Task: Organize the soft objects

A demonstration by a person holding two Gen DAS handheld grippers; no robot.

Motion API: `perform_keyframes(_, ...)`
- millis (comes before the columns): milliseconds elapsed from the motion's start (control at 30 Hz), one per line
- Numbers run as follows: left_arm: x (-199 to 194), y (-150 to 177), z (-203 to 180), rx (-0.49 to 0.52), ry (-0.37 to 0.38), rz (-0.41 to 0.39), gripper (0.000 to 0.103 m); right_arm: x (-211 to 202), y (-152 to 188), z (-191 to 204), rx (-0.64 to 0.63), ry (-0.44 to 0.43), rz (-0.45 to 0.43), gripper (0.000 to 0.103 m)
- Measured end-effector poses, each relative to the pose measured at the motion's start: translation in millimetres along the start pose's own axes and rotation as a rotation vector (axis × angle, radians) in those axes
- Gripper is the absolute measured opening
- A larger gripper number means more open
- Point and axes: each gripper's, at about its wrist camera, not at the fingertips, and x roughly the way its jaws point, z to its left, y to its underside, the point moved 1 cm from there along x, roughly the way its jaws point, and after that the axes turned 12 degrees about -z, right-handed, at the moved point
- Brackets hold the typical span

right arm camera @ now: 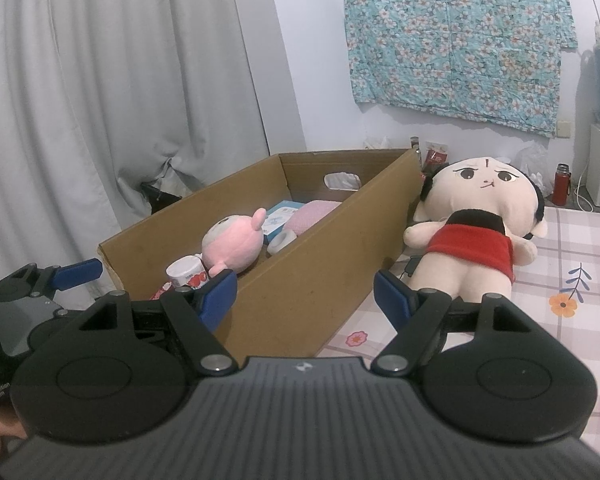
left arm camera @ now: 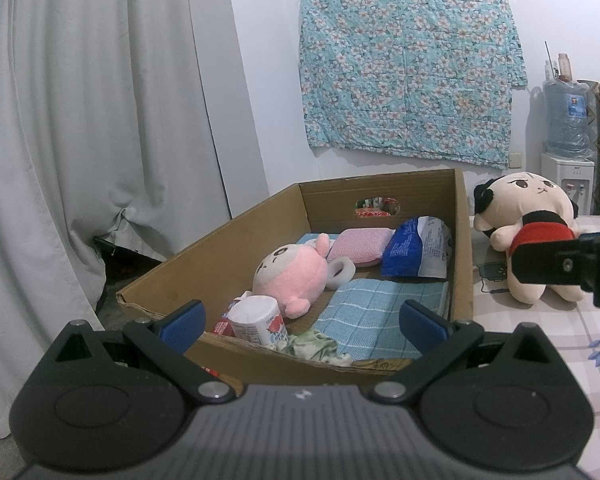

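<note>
Right wrist view: right gripper (right arm camera: 305,295) fingers spread wide, empty; big doll (right arm camera: 476,232) lying on bed cover (right arm camera: 572,320), just beyond right fingertip, outside cardboard box (right arm camera: 312,276). Likely step: reaching for doll; next calls for closing on red skirt, lifting over box wall. Left gripper (left arm camera: 303,322) likewise apart, empty, above box's near edge. Inside box: pink plush (left arm camera: 292,276), blue towel (left arm camera: 376,312), pink sponge (left arm camera: 360,246), blue packet (left arm camera: 412,254), white cup (left arm camera: 258,320).

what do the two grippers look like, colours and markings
The left gripper and the right gripper look alike: a dark grey ribbed body, two round black housings, black linkage arms with silver pivot bolts, blue finger pads, and a small white logo at the centre. No cables show.
</note>
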Motion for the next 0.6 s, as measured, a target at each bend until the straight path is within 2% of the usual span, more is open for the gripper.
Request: perform_keyframes(600, -0.1, 0.1, 0.0, 0.0, 0.001, 0.0, 0.103, 0.1, 0.0, 3.2, -0.007, -0.008, 0.004, 0.076)
